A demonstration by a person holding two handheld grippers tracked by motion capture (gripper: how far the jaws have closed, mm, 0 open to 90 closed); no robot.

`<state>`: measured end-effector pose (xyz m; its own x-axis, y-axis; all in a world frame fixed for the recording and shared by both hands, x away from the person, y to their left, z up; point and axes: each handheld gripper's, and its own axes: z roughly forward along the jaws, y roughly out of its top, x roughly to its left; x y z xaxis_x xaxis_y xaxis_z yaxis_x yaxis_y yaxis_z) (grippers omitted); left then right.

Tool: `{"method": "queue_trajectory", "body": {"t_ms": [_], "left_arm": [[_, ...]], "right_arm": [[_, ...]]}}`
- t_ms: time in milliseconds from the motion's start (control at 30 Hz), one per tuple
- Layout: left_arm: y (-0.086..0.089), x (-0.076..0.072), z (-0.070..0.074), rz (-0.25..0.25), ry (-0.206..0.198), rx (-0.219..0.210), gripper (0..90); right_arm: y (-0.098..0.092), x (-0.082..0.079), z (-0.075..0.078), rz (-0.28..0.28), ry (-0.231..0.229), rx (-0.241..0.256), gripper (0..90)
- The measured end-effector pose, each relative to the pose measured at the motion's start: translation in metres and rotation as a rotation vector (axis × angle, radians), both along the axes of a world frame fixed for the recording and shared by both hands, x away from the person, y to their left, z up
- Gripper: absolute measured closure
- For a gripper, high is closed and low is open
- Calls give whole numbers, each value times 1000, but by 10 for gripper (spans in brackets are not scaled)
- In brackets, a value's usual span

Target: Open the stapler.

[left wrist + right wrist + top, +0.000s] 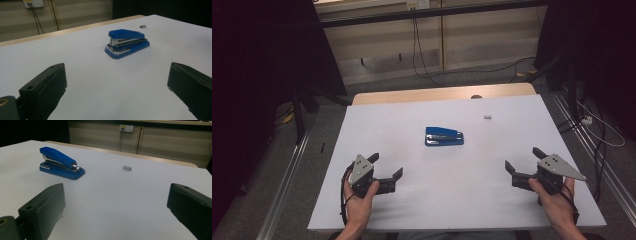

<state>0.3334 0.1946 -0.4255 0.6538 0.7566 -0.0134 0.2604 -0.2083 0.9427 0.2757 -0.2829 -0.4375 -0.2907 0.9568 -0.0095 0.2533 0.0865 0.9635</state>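
Tools number two, left tool and right tool both wide, flanking one blue stapler and one small grey block

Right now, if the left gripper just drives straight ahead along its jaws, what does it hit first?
Probably the blue stapler. In the left gripper view it sits ahead between the open jaws, slightly right of centre, with bare table before it. The left gripper might only clip its near end; depth is unclear.
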Motion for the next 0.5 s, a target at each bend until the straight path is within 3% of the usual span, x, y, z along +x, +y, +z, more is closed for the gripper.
{"method": "queue_trajectory", "body": {"t_ms": [367, 500], "left_arm": [[2, 2, -2, 12, 6, 21, 24], [7, 2, -4, 37, 18, 39, 23]], "right_arm": [[3, 5, -3, -3, 47, 17, 3], [5, 8, -3, 5, 47, 17, 6]]}}
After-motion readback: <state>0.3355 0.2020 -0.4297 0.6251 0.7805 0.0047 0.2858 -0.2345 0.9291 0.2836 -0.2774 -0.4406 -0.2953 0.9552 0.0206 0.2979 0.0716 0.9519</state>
